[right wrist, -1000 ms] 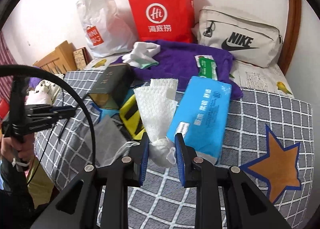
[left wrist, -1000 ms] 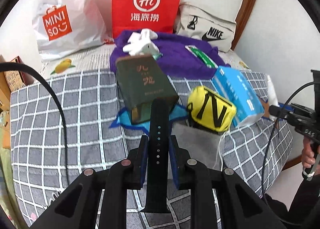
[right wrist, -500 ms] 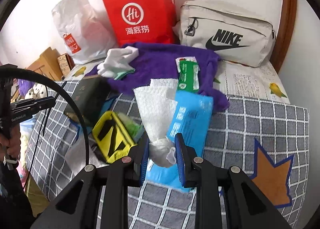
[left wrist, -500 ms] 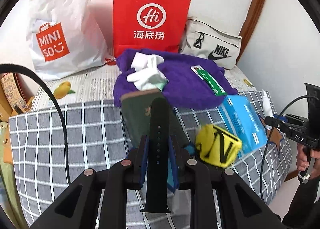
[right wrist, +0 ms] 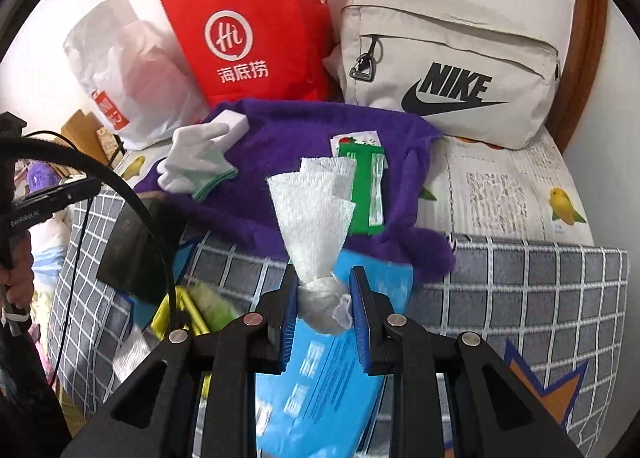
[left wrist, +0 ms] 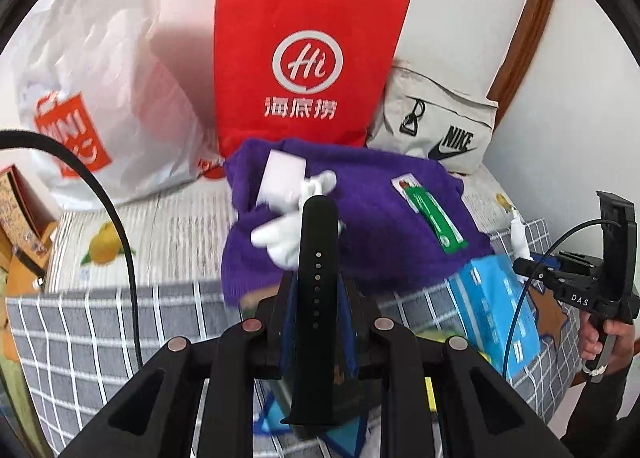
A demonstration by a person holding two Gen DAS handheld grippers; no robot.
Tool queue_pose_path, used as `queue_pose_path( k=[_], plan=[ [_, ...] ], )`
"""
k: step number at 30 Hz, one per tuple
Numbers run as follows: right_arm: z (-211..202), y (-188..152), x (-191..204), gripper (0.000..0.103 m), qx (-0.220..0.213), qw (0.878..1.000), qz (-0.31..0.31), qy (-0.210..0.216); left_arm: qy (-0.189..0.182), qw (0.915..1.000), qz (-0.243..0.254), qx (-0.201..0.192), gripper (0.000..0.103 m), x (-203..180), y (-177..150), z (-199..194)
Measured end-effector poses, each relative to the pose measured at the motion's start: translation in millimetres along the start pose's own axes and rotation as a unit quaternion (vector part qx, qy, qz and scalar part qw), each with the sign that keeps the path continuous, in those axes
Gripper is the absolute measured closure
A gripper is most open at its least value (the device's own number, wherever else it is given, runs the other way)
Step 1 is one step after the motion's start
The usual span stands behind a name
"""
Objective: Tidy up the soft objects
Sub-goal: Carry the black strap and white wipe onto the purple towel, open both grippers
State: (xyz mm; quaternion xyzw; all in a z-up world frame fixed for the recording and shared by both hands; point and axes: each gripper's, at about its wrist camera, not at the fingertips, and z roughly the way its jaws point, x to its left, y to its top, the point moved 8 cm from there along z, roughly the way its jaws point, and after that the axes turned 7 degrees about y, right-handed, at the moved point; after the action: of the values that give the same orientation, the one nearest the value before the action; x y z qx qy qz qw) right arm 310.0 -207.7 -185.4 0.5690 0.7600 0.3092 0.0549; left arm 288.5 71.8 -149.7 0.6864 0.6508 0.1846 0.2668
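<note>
Since earlier frames both cameras nearer bed's far end: red bag (left wrist: pixel 304 69) and purple towel (left wrist: pixel 352 217) larger; dark box and yellow pouch slid toward bottom edge, mostly hidden behind grippers.

Left gripper (left wrist: pixel 316 310): fingers closed on black watch strap (left wrist: pixel 316 278), strap upright, tip toward 12 o'clock, overlapping white glove (left wrist: pixel 280 238) on towel.

Right gripper (right wrist: pixel 324 310): fingers clamped on twisted base of white tissue (right wrist: pixel 316 213), tissue fanning toward 12 o'clock above blue tissue pack (right wrist: pixel 320 386); towel at 12 o'clock beyond.
</note>
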Motion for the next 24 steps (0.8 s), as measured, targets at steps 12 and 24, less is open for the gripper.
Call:
queue_pose_path(
  k=[12,24],
  plan=[
    [41.9,49.9,-20.0,0.078,0.012,1.000,0.009,0.002,-0.016,0.9999,0.005,0.002,0.083,-14.4,55.7,37.7],
    [106.6,63.2,-3.3,0.078,0.073,0.996,0.004,0.044,-0.037,0.9981,0.030,0.038,0.083,-57.8,88.9,91.7]
  ],
)
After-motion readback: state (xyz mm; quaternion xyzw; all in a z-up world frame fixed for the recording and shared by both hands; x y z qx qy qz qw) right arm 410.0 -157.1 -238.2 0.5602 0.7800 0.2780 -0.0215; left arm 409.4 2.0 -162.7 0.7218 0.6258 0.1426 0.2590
